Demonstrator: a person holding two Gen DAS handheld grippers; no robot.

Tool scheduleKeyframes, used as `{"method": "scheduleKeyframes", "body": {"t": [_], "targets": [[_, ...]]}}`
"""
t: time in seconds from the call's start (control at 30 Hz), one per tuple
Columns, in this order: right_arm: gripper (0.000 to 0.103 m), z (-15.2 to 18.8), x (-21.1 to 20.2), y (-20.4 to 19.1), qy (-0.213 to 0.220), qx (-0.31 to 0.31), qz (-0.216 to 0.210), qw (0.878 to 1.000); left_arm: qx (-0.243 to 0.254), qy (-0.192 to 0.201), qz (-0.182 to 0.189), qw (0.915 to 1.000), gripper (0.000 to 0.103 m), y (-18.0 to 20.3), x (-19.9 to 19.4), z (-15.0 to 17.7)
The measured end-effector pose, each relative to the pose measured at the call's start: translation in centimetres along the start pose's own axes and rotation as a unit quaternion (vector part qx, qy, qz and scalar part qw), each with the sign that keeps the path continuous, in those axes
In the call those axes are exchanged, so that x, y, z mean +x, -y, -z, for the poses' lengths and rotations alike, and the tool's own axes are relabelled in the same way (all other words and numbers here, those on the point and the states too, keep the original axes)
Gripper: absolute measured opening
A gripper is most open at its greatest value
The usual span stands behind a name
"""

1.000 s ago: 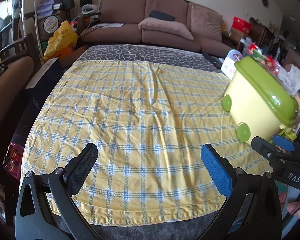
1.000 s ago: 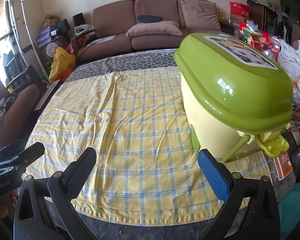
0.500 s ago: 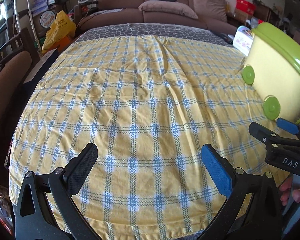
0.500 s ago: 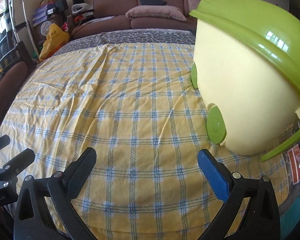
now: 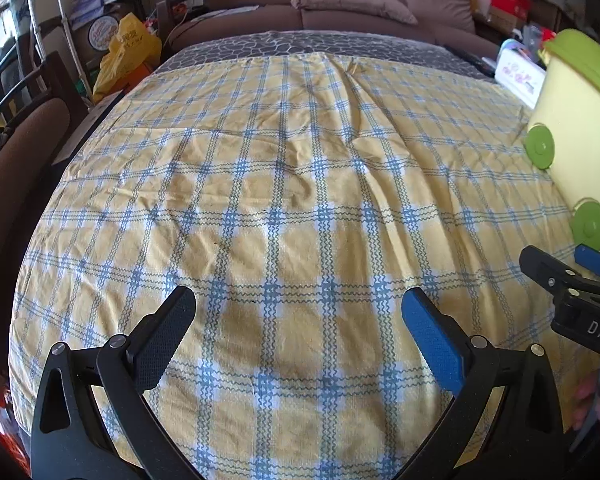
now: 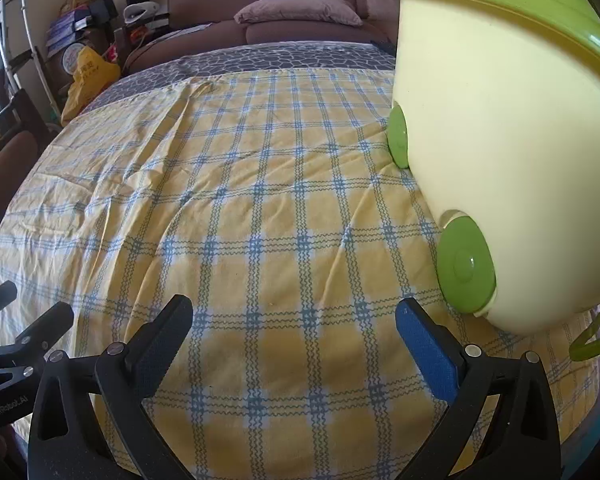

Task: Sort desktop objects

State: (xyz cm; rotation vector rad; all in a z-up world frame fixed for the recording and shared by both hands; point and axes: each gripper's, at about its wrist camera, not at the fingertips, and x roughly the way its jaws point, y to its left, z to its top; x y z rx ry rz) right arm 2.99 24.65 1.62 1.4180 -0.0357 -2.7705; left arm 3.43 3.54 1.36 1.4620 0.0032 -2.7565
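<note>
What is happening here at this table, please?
A person holds a two-finger gripper in each hand above a table covered with a yellow checked cloth. Both the left gripper and the right gripper are open and hold nothing. The only object on the cloth is a pale yellow storage box with a green lid and green wheels, standing at the right side. The right gripper is close beside it, near its front wheel, but not touching it. No sorting shows yet.

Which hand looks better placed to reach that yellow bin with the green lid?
Probably the right. The bin looms just beside the right gripper, its wheel near the blue finger. The left gripper faces bare cloth, with the bin at its far right. Both are open.
</note>
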Motion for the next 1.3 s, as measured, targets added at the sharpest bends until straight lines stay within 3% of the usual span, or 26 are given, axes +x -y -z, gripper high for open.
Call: {"method": "scheduleKeyframes", "body": {"t": [0.07, 0.3, 1.3], "targets": [[0.103, 0.01, 0.25, 0.08, -0.002, 0.006, 0.001, 1.0, -0.008, -0.012, 0.002, 0.9999, 0.103, -0.02, 0.63, 0.14], [0.103, 0.75, 0.97, -0.36, 0.003, -0.017, 0.017, 1.0, -0.016, 0.006, 0.0, 0.9999, 0.103, -0.02, 0.73, 0.61], [0.103, 0.83, 1.01, -0.21, 0.006, -0.014, 0.014, 1.0, -0.018, 0.008, 0.0, 0.9998, 0.103, 0.0, 0.81, 0.48]]}}
